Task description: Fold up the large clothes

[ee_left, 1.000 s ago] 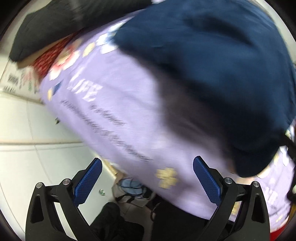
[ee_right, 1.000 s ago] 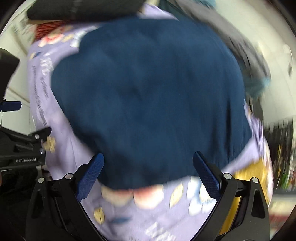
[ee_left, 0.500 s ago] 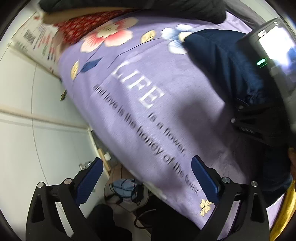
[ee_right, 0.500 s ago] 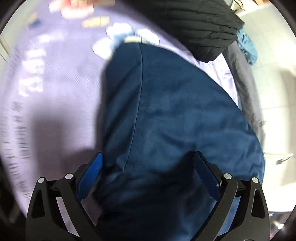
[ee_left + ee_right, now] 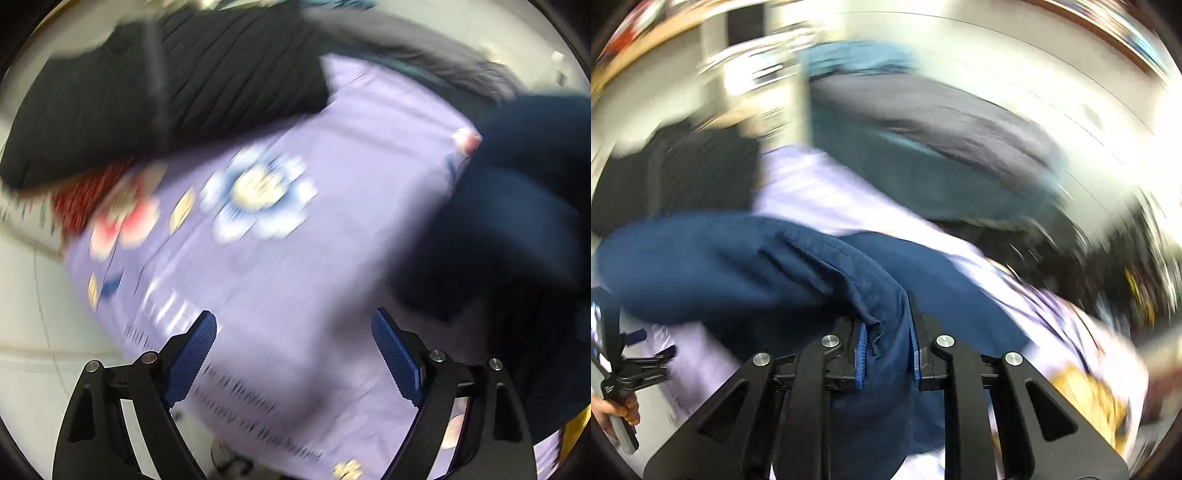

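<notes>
A dark navy garment lies bunched on a lilac flowered bedsheet. My right gripper is shut on a fold of the navy garment, which hangs down between its blue pads. In the left wrist view the navy garment sits at the right. My left gripper is open and empty above the sheet's printed lettering. The left gripper also shows at the left edge of the right wrist view, held in a hand.
A black ribbed garment lies at the bed's far left. A grey garment and a teal one lie at the far side. White tiled floor runs along the bed's left edge. Both views are motion-blurred.
My right gripper has closed on a fold of the navy garment and swung up toward the bed's far side. My left gripper, still open, has moved farther over the sheet.
</notes>
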`<action>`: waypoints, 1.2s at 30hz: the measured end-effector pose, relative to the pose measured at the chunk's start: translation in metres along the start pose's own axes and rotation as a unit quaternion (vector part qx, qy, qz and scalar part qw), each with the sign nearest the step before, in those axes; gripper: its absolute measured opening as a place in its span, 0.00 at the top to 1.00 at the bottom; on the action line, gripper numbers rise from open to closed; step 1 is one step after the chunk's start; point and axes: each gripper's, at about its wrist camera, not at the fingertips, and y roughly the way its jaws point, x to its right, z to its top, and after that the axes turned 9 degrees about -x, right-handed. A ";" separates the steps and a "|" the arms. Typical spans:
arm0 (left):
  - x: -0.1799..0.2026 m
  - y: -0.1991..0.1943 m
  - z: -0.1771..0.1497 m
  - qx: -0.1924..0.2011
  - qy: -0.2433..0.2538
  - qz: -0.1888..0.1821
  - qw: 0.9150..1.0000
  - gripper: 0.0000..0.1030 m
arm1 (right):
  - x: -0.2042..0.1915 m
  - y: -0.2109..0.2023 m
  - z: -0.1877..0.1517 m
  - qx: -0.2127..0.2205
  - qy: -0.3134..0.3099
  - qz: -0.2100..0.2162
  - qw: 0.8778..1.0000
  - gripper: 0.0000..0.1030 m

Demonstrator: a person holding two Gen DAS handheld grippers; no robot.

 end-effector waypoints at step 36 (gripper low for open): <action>0.136 0.058 -0.088 -0.016 0.280 0.042 0.959 0.16 | -0.089 0.126 -0.298 0.109 -0.515 -0.277 0.803 0.17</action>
